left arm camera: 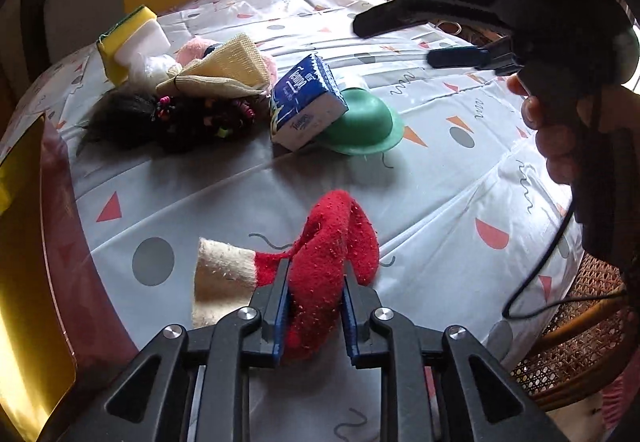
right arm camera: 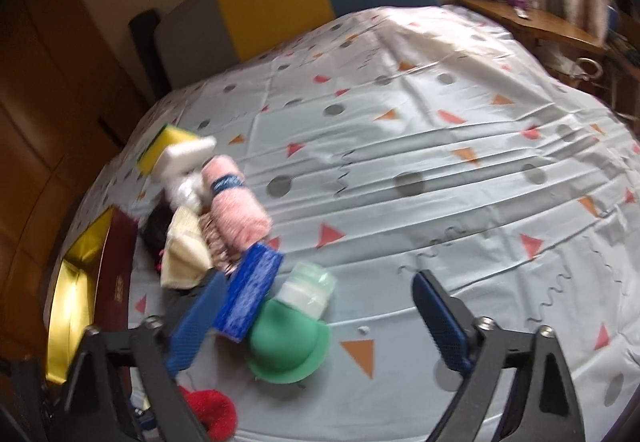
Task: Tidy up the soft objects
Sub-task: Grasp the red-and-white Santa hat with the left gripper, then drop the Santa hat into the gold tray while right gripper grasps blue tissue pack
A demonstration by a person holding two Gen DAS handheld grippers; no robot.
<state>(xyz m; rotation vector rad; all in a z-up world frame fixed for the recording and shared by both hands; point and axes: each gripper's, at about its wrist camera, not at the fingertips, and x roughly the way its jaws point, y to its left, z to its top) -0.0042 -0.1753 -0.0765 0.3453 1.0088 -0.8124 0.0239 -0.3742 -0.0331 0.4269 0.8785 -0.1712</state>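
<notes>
The left gripper [left arm camera: 315,284] clamps the red sock [left arm camera: 332,254] mid-body at the near table edge; its cream cuff [left arm camera: 224,274] trails loose — it may snag the patterned tablecloth [left arm camera: 440,178] on lifting. The right gripper [right arm camera: 316,316] is spread wide and holds nothing, hovering over the green bowl [right arm camera: 288,342] — a careless closure could knock it. The blue tissue pack [left arm camera: 306,102] reads "Tempo".

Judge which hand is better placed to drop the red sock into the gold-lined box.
Left. Its tool is already shut on the red sock, and the gold-lined box sits right beside it. The right tool is open, empty, over the green bowl.
</notes>
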